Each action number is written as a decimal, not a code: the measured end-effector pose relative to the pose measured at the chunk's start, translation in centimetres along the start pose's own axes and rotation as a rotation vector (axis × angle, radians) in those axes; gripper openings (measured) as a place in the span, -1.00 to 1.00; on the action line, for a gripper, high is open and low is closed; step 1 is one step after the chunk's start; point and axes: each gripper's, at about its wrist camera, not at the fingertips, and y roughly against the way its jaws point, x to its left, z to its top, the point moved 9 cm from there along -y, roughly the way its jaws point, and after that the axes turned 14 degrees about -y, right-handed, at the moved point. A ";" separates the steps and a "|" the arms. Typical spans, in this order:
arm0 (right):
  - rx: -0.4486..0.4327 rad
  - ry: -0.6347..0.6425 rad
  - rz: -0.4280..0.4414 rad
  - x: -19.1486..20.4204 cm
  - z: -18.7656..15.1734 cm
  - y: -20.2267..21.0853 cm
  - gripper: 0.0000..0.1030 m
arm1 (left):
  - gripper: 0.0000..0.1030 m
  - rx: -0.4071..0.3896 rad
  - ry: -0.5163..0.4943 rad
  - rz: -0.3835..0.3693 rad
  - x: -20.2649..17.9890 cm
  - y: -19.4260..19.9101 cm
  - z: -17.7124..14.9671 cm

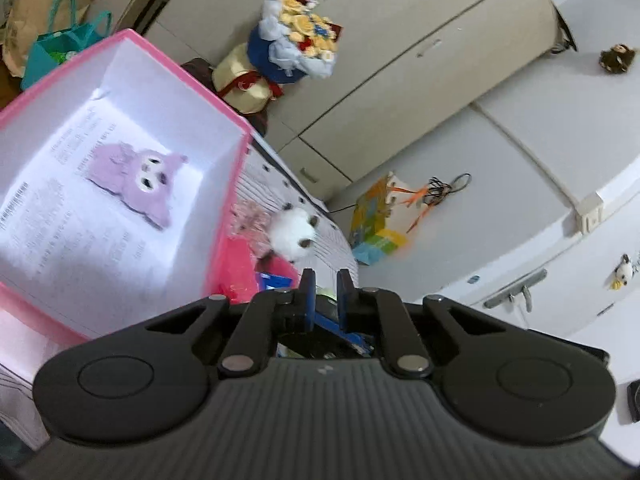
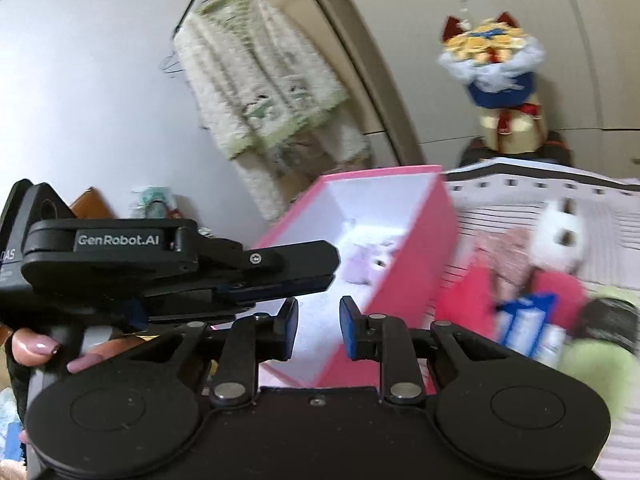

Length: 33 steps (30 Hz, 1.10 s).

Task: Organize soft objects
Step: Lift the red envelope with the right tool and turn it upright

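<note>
Left wrist: purple plush (image 1: 138, 178) inside pink box (image 1: 236, 160)

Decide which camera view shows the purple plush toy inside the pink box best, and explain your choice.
The left wrist view: it looks down into the pink box, so the purple plush toy lies clear, with both eyes and its ears visible. The right wrist view shows the same toy only as a small, blurred pale shape in the box.

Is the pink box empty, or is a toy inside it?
Not empty. The pink box is open on top, and one purple plush toy lies on its white floor. The right wrist view shows it too.
</note>
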 end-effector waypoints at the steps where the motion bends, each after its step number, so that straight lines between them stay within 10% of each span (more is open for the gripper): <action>1: 0.003 -0.007 -0.026 -0.4 -0.1 -0.7 -0.47 | -0.81 0.007 0.006 0.007 0.8 0.1 0.1; 14: -0.014 -0.054 -0.208 -7.5 -3.7 2.0 -0.41 | -0.80 0.146 -0.253 0.071 0.5 -2.3 -4.7; 30: 0.070 -0.263 -0.166 -12.6 -7.2 -2.2 -0.16 | -0.75 0.129 -0.418 0.155 -0.3 -1.6 -8.0; 33: 0.082 -0.248 -0.133 -11.9 -7.3 -1.8 -0.75 | -0.74 0.124 -0.405 0.159 -0.2 -1.6 -8.0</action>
